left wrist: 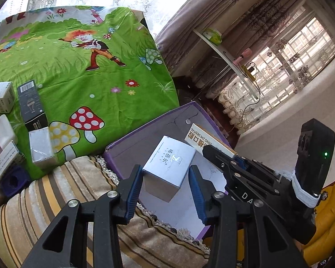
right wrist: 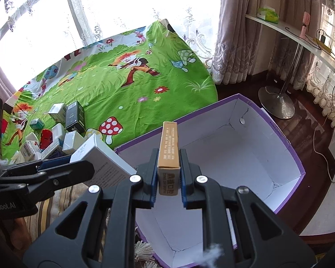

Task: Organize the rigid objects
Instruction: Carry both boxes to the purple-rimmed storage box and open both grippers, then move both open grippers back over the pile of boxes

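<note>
My left gripper (left wrist: 166, 176) hovers over the purple cardboard box (left wrist: 131, 138). Its jaws are spread around a silver box (left wrist: 169, 163): the left pad touches it, the right pad stands apart from it. My right gripper (right wrist: 168, 174) is shut on a narrow tan box (right wrist: 169, 147) and holds it upright over the purple box (right wrist: 285, 143), whose white inside shows nothing in it. The right gripper and its tan box (left wrist: 203, 138) also show in the left wrist view, just right of the silver box. The left gripper with the silver box (right wrist: 100, 158) shows at the left of the right wrist view.
Several small boxes (left wrist: 31, 105) lie in a pile on the green cartoon cloth (left wrist: 96, 71), also in the right wrist view (right wrist: 62, 129). A striped cushion (left wrist: 55, 192) lies below the purple box. A white shelf on a metal stand (right wrist: 277, 102) stands at the right by the curtains.
</note>
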`<action>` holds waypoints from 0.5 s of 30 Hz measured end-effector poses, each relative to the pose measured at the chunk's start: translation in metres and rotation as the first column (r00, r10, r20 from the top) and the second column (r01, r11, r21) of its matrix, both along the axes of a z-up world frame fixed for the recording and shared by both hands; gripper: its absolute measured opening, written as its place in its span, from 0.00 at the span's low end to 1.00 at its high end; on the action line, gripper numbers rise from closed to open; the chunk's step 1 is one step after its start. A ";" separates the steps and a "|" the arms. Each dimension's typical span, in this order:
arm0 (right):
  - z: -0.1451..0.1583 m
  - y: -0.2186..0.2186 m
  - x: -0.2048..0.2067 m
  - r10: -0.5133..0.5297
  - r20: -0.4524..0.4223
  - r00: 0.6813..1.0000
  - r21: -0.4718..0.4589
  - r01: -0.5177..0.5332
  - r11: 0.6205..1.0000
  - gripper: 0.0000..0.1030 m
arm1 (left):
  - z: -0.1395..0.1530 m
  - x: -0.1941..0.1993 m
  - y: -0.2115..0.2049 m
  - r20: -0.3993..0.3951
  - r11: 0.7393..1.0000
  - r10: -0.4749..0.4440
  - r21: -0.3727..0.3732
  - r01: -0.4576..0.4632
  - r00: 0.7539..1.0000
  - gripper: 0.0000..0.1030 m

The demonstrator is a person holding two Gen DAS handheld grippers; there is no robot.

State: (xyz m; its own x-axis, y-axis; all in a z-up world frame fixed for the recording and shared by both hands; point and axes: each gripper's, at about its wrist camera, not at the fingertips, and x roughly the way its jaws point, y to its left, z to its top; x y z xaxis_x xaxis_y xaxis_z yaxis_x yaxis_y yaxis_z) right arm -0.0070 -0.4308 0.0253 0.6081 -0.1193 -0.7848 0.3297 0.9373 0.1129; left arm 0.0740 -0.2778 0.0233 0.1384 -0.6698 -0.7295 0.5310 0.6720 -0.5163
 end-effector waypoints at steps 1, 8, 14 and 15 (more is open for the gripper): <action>-0.001 -0.001 0.001 -0.005 -0.004 1.000 0.000 0.005 1.000 0.19 | -0.001 0.001 -0.002 -0.007 1.000 -0.004 -0.002 0.004 1.000 0.46; 0.000 0.001 0.000 0.009 0.031 0.999 -0.018 -0.009 1.000 0.56 | 0.000 0.002 0.005 -0.028 0.999 0.010 -0.034 -0.011 1.000 0.66; 0.011 0.007 -0.003 0.037 0.100 0.994 -0.076 -0.029 0.997 0.77 | 0.006 -0.003 0.018 0.007 0.997 0.042 -0.062 -0.042 0.999 0.66; 0.012 0.008 -0.004 0.037 0.111 0.993 -0.079 -0.028 0.997 0.79 | 0.008 -0.004 0.021 0.025 0.997 0.047 -0.066 -0.045 0.999 0.66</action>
State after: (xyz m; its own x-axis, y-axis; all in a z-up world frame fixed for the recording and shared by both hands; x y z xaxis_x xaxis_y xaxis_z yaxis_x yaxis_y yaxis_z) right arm -0.0109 -0.4228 0.0374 0.6960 -0.1556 -0.7009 0.2886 0.9546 0.0746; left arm 0.0698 -0.2568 0.0314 0.1884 -0.7086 -0.6800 0.5142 0.6610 -0.5464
